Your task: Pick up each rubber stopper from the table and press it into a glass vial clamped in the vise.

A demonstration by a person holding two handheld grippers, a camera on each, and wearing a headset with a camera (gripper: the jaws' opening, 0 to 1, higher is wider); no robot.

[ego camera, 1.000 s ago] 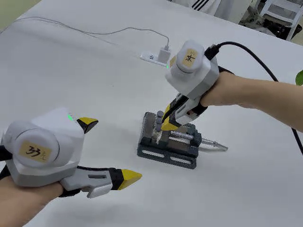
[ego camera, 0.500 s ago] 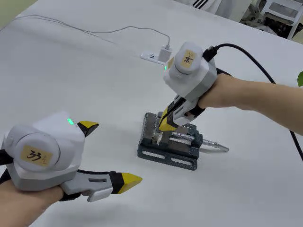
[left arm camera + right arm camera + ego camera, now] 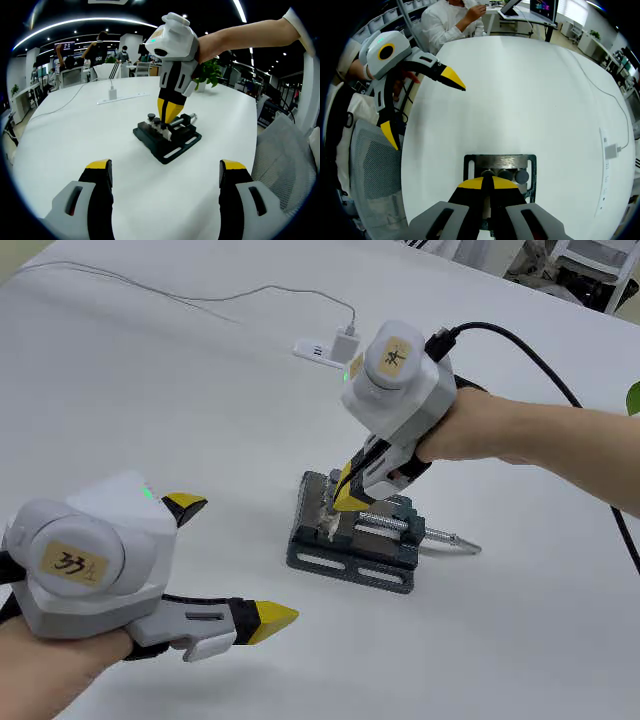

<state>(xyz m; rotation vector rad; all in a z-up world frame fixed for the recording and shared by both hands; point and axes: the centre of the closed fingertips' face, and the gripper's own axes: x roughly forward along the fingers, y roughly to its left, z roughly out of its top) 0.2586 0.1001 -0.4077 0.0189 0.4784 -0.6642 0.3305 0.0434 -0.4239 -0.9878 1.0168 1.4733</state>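
A dark bench vise (image 3: pixel 349 566) stands in the middle of the white table, with a row of small glass vials (image 3: pixel 157 126) clamped in it. Dark rubber stoppers (image 3: pixel 151 117) cap the vials, and two more stoppers (image 3: pixel 521 176) lie just past my right jaws. My right gripper (image 3: pixel 349 501) points down with its yellow tips shut, right over the vial row. In its own view the right gripper (image 3: pixel 487 183) covers the near vial, so what lies under the tips is hidden. My left gripper (image 3: pixel 230 558) hovers open near the table's front left, well clear of the vise (image 3: pixel 167 140).
A white power strip (image 3: pixel 322 350) with a plugged charger and a thin cable lies behind the vise. The vise screw handle (image 3: pixel 452 540) sticks out to the right. A black cable trails from the right gripper. People sit at desks beyond the table (image 3: pixel 520 90).
The right gripper's shut tips have edged slightly along the vial row and stay low over the vise. The left gripper has held its place, still open.
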